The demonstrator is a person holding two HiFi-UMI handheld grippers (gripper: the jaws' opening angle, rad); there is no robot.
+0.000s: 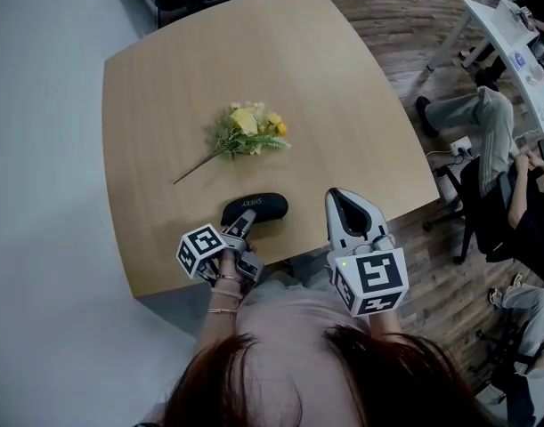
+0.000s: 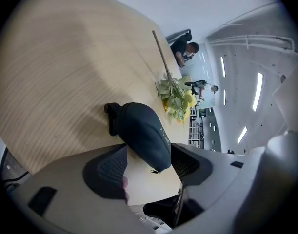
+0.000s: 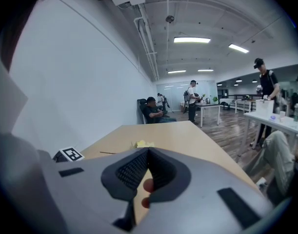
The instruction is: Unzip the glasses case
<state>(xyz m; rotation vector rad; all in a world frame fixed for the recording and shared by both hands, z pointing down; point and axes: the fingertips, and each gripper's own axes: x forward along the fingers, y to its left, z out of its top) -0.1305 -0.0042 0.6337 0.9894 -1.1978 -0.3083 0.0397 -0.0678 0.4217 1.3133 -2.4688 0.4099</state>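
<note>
The black zipped glasses case (image 1: 255,209) lies on the wooden table (image 1: 165,105) near its front edge. My left gripper (image 1: 243,224) reaches the case's left end from the front. In the left gripper view the case (image 2: 141,130) has its near end between the open jaws of that gripper (image 2: 149,168), and a strip of table shows between the case and the left pad. A small zipper pull (image 2: 155,170) hangs at that near end. My right gripper (image 1: 345,201) hovers to the right of the case, over the table's front edge. It (image 3: 148,165) is shut with nothing in it.
A bunch of yellow artificial flowers (image 1: 250,131) with a long stem lies behind the case at mid-table. People sit at the right (image 1: 494,132) beside a white desk (image 1: 512,43). The table's front edge (image 1: 280,261) runs just under my grippers.
</note>
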